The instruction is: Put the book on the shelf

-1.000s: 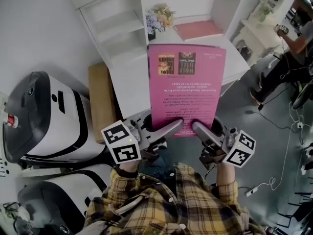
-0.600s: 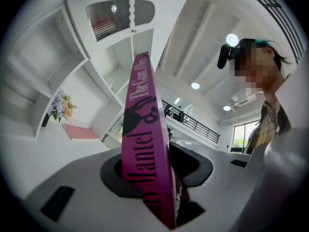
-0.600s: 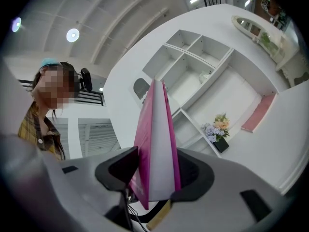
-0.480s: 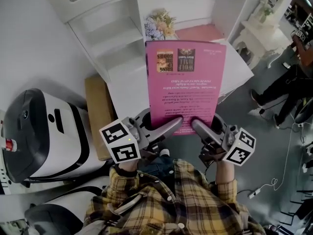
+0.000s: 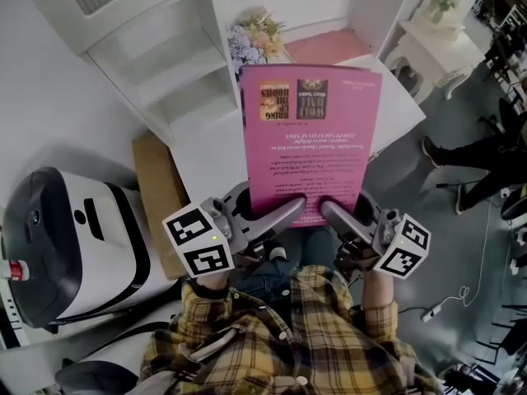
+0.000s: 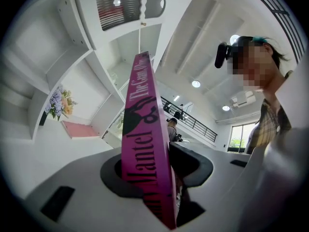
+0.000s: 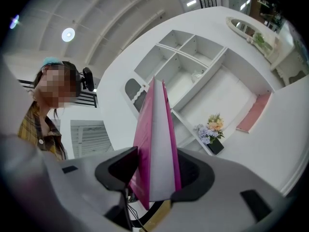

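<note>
WHITE ROOM, GREY FLOOR: A white shelf [image 5: 169, 52] of open compartments stands against a white wall [image 5: 58, 113], its lower ledge carrying potted flowers [image 5: 257, 38] and a pink mat [image 5: 329, 46]. A brown board [image 5: 154, 189] sits just beside it, next to a bulky white-and-black machine [image 5: 70, 245]. The floor [image 5: 436, 245] is grey — a white cable [image 5: 466, 291] trails across it at the right. A white dresser [image 5: 428, 44] stands in the far corner, topped by an oval mirror [image 7: 245, 27]. Overhead, round lamps [image 6: 195, 84] glow on a white ceiling, a dark railing [image 6: 195, 123] lines an upper level, and daylight shows in a window [image 6: 237, 142].
</note>
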Tool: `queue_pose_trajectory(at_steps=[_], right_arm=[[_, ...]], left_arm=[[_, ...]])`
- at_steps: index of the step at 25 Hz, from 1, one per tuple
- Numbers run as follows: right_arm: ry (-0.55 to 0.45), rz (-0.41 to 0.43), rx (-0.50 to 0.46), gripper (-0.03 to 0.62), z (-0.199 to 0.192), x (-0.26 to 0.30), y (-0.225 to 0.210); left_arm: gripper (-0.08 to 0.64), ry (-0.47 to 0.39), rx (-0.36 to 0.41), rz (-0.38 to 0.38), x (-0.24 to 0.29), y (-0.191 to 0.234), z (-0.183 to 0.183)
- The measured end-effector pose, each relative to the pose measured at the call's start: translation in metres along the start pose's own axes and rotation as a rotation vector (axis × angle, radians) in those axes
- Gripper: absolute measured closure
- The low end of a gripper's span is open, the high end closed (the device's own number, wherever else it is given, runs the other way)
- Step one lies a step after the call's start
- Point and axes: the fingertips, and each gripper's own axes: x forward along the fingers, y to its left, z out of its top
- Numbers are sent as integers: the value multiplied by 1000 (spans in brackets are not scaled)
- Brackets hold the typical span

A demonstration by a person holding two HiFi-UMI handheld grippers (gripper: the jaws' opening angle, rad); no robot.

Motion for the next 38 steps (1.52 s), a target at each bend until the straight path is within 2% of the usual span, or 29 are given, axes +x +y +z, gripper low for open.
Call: queue_pose_trajectory(at_steps=[8,10,13,15,17,18,21,23,33,38], right_arm=[[25,73,17,382,0,2,-7],[2,110,1,382,0,3,-7],[-73,187,-50,382,2,9,-6],[-92,224,-73,382,3,13,-6],[-75,212,-71,382,3,15,-9],[-54,168,-56,382,2,11,-9],[1,-43,24,382,-5,-11,2],[1,-94,46,380,-7,-7,2],[24,43,-67,380,8,-2,6],[16,83,-86,380,21,4,-6]], left_arm=[[379,-20,23,75,2,2,-1],[379,-17,67,88,1,1,0],[379,-1,186,94,-1,0,7],[379,-4,234,103,-2,1,9],[379,-15,215,101,-1,5,9],[379,-15,166,84,0,5,6],[379,25,-48,-1,2,-5,-10],[379,46,-92,-22,0,0,-9],[379,-66,34,6,2,-8,2],[379,-78,89,19,13,0,12]])
